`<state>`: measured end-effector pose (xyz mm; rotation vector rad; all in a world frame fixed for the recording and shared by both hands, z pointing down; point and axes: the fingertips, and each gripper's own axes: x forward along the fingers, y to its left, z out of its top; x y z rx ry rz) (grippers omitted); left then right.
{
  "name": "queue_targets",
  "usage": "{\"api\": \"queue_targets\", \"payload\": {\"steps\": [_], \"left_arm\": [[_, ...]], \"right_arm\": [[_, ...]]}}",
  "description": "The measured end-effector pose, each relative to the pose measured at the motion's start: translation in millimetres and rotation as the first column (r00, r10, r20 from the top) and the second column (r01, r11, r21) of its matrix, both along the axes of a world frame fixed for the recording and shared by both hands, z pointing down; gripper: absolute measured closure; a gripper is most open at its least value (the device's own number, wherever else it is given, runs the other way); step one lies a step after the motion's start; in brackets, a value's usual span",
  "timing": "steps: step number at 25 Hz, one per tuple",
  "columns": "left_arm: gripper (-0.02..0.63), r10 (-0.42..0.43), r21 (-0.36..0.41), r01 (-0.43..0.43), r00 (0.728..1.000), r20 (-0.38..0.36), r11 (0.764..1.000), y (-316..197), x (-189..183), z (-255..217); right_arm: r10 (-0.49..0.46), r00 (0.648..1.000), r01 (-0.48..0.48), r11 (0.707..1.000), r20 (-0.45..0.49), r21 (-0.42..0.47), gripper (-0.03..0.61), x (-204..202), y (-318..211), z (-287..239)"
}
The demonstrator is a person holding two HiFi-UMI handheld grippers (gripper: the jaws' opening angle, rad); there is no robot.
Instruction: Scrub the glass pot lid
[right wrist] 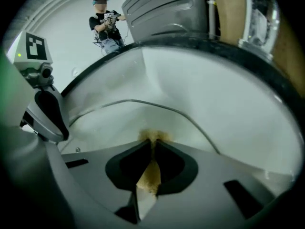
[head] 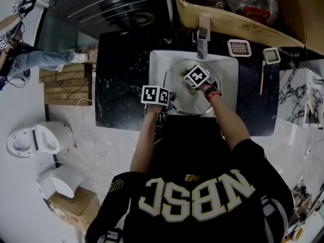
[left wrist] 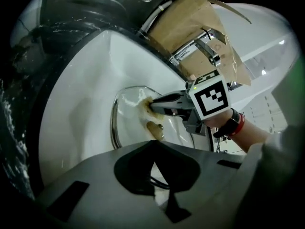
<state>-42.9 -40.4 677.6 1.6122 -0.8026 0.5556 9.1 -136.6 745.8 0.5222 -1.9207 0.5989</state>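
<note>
Forearms reach from the near edge over the dark tabletop (head: 121, 80) into the white sink (head: 229, 72).

Left tool (left wrist: 153, 151) is nearest. It's clenched on the near-left rim of the glass pot lid (head: 178, 87), with a thin strip of rim showing between its jaws. Reads as the anchor: it seems to prop the lid tilted in the basin and stop it skating while the other tool works.

Lid sits inside the sink, below the faucet (head: 203, 37).

Right tool (right wrist: 152, 151) is just beyond, angled steeply down, grasping a yellow-brown scrub pad (right wrist: 148, 178). Pad's leading edge touches the glass about mid-lid. Pinching the pad end-on puts a narrow edge on the glass, so pressure is concentrated.

Brownish smear around the contact point; cannot tell grime from suds.

Judgement: scrubbing step is in hand, and most of the glass looks not yet covered. Risk is the lid pivoting in the rim grip if the push is hard.

Far side: cardboard box (head: 228, 19) behind the faucet, out of play.
</note>
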Motion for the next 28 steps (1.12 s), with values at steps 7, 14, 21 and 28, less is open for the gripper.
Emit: {"api": "queue_targets", "payload": {"steps": [7, 14, 21, 28], "left_arm": [[0.600, -0.008, 0.005, 0.008, 1.000, -0.018, 1.000, -1, -1, -2], [0.600, -0.005, 0.007, 0.005, 1.000, -0.019, 1.000, -1, -2, -2], [0.600, -0.027, 0.014, 0.027, 1.000, -0.015, 1.000, -2, -6, -5], [0.600, -0.039, 0.021, 0.040, 0.999, -0.021, 0.999, -2, -7, -8]], "right_arm": [[0.032, 0.984, -0.033, 0.999, -0.176, -0.007, 0.535, 89, 6, 3], [-0.051, 0.991, 0.035, 0.991, -0.123, -0.128, 0.535, 94, 74, -15], [-0.157, 0.987, 0.160, 0.972, 0.033, -0.174, 0.535, 22, 100, -26], [-0.042, 0.997, 0.047, 0.996, 0.066, -0.075, 0.534, -3, 38, -8]]}}
